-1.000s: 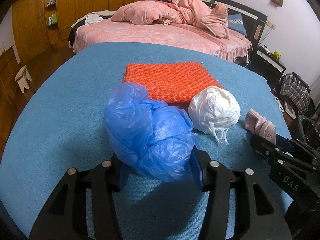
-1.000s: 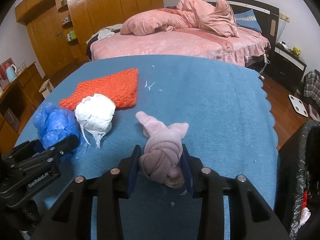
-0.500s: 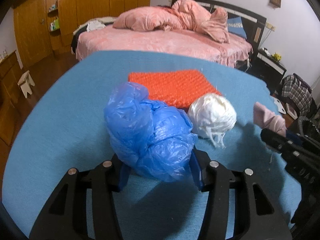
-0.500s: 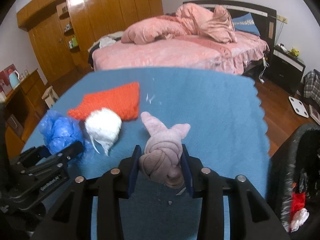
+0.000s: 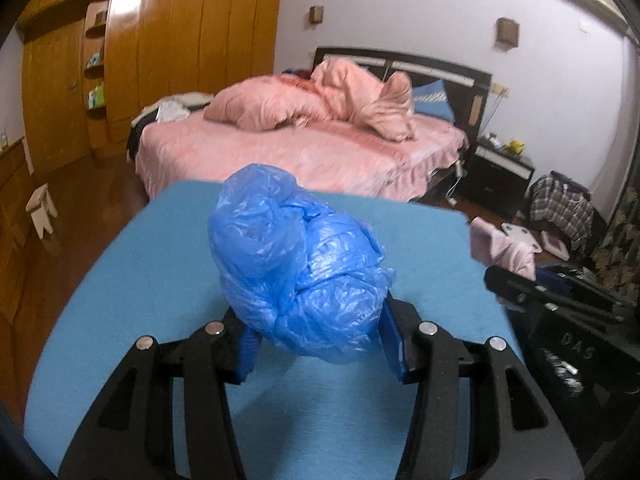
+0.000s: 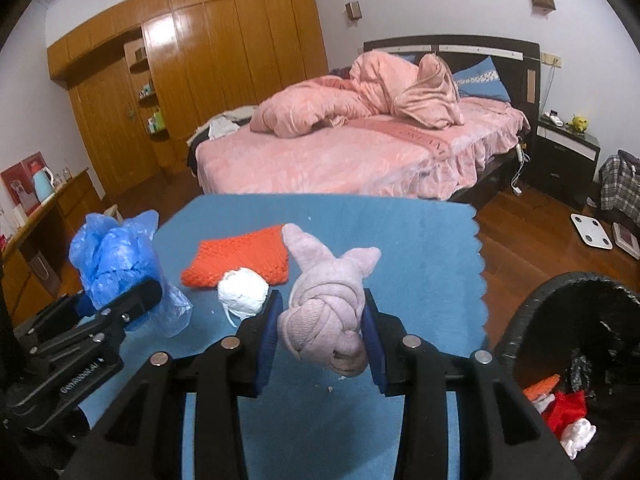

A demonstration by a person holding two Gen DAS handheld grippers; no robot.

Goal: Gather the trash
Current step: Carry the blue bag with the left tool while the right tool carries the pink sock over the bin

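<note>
My left gripper (image 5: 320, 340) is shut on a crumpled blue plastic bag (image 5: 296, 268) and holds it lifted above the blue table (image 5: 160, 264). The bag also shows at the left of the right wrist view (image 6: 116, 260). My right gripper (image 6: 320, 336) is shut on a knotted pale pink cloth (image 6: 324, 300), raised above the table (image 6: 400, 248). A white wad (image 6: 243, 292) and an orange bubble-wrap sheet (image 6: 240, 256) lie on the table. A black trash bin (image 6: 576, 360) with trash inside stands at the lower right.
A pink bed (image 6: 360, 148) stands beyond the table, with a wooden wardrobe (image 6: 200, 72) to the left. A dark nightstand (image 6: 568, 160), a white scale (image 6: 592, 232) and clothes lie on the wooden floor to the right.
Both grippers have risen off the table with their loads and tilted upward. The white wad and orange sheet have dropped out of the left wrist view. The bin now shows more fully.
</note>
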